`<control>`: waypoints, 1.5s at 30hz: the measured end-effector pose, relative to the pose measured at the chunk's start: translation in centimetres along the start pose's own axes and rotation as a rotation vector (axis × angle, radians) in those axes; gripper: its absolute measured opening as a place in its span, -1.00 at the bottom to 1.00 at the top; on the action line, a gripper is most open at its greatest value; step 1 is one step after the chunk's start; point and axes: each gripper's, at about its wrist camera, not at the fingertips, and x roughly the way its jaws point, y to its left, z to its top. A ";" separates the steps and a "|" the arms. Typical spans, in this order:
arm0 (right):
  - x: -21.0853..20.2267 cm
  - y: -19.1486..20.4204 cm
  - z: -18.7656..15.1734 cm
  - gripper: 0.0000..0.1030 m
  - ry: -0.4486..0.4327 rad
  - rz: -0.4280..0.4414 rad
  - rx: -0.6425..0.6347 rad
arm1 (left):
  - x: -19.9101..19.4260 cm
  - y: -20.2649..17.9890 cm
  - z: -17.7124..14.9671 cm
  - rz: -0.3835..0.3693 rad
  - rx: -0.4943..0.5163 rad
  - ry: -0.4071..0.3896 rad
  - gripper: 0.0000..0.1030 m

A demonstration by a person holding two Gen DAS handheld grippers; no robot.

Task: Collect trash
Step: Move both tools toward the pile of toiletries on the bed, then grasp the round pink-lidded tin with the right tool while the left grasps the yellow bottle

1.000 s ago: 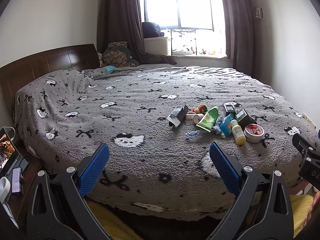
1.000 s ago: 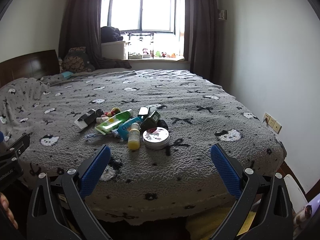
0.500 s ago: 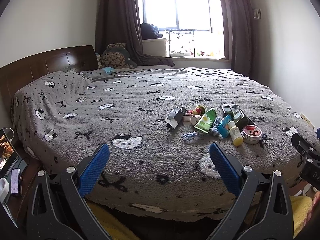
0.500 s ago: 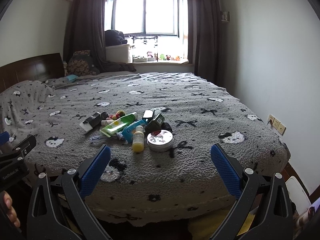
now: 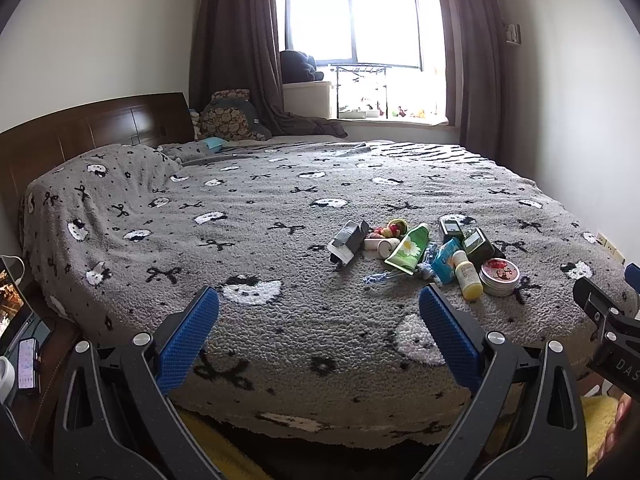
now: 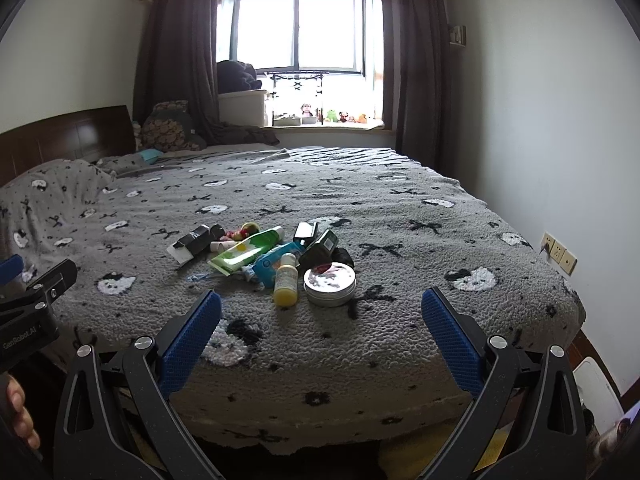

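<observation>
In the left wrist view, the left gripper (image 5: 319, 316) hangs over the near edge of the bed (image 5: 280, 200), its jaws spread wide with nothing between them. The trash lies in one loose heap on the grey patterned blanket, and the round tin (image 5: 499, 276) marks the heap's near right corner. Touching the tin's left side is the yellow bottle (image 5: 467, 275); further left of the tin lie the blue packet (image 5: 445, 255), then the green tube (image 5: 408, 247), and at the far left end the black-and-white carton (image 5: 348, 239). Behind the tin sit two dark boxes (image 5: 478, 242). Part of the right gripper (image 5: 608, 332) shows at the frame's right edge, beyond the tin. In the right wrist view, the right gripper (image 6: 320, 316) also hovers at the bed's (image 6: 400, 208) near edge, jaws spread and empty. The round tin (image 6: 329, 280) lies just ahead between the blue pads, with the yellow bottle (image 6: 286, 284) touching its left side, the blue packet (image 6: 272, 264) and green tube (image 6: 248, 251) further left of it, and the carton (image 6: 191, 243) leftmost. The dark boxes (image 6: 320, 244) lie just behind the tin. The left gripper's (image 6: 36, 300) body shows far left of the tin, a hand (image 6: 18, 412) below it.
</observation>
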 end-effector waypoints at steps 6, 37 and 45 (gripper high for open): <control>0.0 0.2 -0.3 0.94 -0.024 -0.023 -0.019 | -0.1 -0.4 -0.4 -0.007 0.016 -0.003 0.84; 12.8 -4.5 -3.7 0.76 0.190 -0.002 0.005 | 9.6 -3.5 -3.4 -0.153 0.131 0.133 0.62; 19.0 -3.7 -4.3 0.51 0.243 0.081 -0.022 | 12.9 -6.5 -4.2 -0.264 0.166 0.201 0.42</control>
